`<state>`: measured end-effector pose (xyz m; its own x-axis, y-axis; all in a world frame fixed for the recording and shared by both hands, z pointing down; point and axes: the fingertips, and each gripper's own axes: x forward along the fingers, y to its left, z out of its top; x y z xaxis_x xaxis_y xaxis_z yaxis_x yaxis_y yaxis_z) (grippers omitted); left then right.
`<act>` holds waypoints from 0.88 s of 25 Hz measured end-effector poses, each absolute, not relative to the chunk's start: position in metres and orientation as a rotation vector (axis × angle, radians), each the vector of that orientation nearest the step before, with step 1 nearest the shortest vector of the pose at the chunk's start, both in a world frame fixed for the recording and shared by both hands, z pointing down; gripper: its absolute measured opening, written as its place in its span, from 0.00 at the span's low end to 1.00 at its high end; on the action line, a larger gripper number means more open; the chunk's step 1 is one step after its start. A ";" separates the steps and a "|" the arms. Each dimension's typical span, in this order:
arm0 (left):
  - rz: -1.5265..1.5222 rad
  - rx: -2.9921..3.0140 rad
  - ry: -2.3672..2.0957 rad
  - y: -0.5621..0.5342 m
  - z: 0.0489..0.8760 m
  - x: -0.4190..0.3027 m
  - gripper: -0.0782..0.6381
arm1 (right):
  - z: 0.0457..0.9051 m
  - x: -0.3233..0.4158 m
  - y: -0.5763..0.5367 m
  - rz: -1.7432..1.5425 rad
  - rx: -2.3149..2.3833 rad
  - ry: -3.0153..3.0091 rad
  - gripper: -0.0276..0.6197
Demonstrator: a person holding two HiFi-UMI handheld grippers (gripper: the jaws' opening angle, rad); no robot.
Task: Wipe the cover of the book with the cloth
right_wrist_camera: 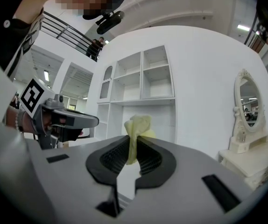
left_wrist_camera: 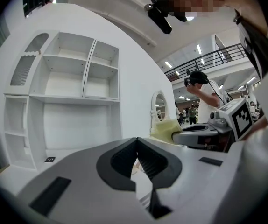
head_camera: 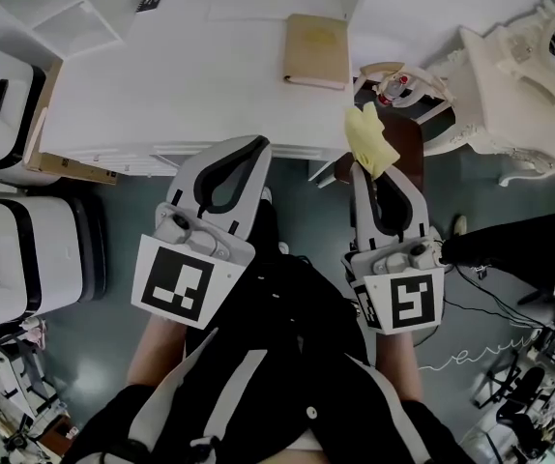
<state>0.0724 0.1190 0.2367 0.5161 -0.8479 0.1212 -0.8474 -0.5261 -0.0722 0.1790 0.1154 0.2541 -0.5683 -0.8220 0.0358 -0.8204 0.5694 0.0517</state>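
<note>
A tan book [head_camera: 316, 51] lies flat on the white desk [head_camera: 181, 85], near its right end. My right gripper [head_camera: 367, 169] is shut on a pale yellow cloth [head_camera: 369, 138], which sticks up past its tips [right_wrist_camera: 136, 129] off the desk's front right corner. The cloth [left_wrist_camera: 166, 129] also shows in the left gripper view beside the right gripper's body. My left gripper [head_camera: 250, 145] is shut with nothing in it, its tips at the desk's front edge, left of the book. Its jaws [left_wrist_camera: 137, 146] meet in a closed line.
White shelving [left_wrist_camera: 73, 83] rises behind the desk. A white vanity with an oval mirror [right_wrist_camera: 248, 106] stands to the right. A dark stool with a small red-and-white item [head_camera: 394, 85] sits beside the desk. White and black boxes [head_camera: 7, 249] stand at the left. Cables run over the floor at the right.
</note>
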 end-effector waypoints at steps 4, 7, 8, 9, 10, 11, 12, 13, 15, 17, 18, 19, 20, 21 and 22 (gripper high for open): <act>-0.226 -2.737 1.513 0.097 0.237 0.072 0.11 | 0.257 0.183 0.096 -0.035 1.451 -2.711 0.10; -0.218 -2.742 1.513 0.077 0.238 0.069 0.11 | 0.258 0.181 0.078 -0.034 1.456 -2.702 0.10; -0.219 -2.744 1.510 0.070 0.239 0.068 0.11 | 0.258 0.180 0.071 -0.035 1.456 -2.700 0.10; -0.222 -2.747 1.505 0.063 0.239 0.067 0.11 | 0.259 0.178 0.063 -0.036 1.455 -2.698 0.10; -0.225 -2.749 1.502 0.055 0.240 0.066 0.11 | 0.259 0.176 0.055 -0.037 1.453 -2.695 0.10; -0.226 -2.752 1.500 0.047 0.240 0.064 0.11 | 0.259 0.174 0.047 -0.036 1.452 -2.692 0.10; -0.226 -2.757 1.499 0.038 0.240 0.062 0.11 | 0.259 0.172 0.038 -0.034 1.450 -2.690 0.10; -0.225 -2.762 1.500 0.030 0.240 0.060 0.11 | 0.258 0.168 0.030 -0.034 1.449 -2.689 0.10; -0.222 -2.769 1.497 0.013 0.239 0.054 0.11 | 0.256 0.161 0.013 -0.037 1.448 -2.686 0.10; -0.215 -2.775 1.489 -0.003 0.239 0.049 0.11 | 0.255 0.154 -0.003 -0.042 1.448 -2.681 0.10; -0.212 -2.780 1.484 -0.011 0.240 0.047 0.11 | 0.255 0.151 -0.010 -0.044 1.449 -2.678 0.10; -0.210 -2.786 1.479 -0.018 0.240 0.045 0.11 | 0.255 0.148 -0.017 -0.045 1.449 -2.673 0.10; -0.208 -2.792 1.477 -0.025 0.241 0.042 0.11 | 0.255 0.146 -0.024 -0.046 1.450 -2.668 0.10; -0.205 -2.796 1.479 -0.033 0.241 0.040 0.11 | 0.255 0.143 -0.031 -0.046 1.451 -2.664 0.10; -0.201 -2.796 1.486 -0.040 0.241 0.037 0.11 | 0.254 0.141 -0.038 -0.047 1.453 -2.660 0.10</act>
<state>0.0365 -0.0397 0.2415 0.5533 -0.8234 0.1261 -0.8274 -0.5608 -0.0316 0.1407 -0.0375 0.2544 -0.5359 -0.8403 0.0816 -0.8369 0.5415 0.0797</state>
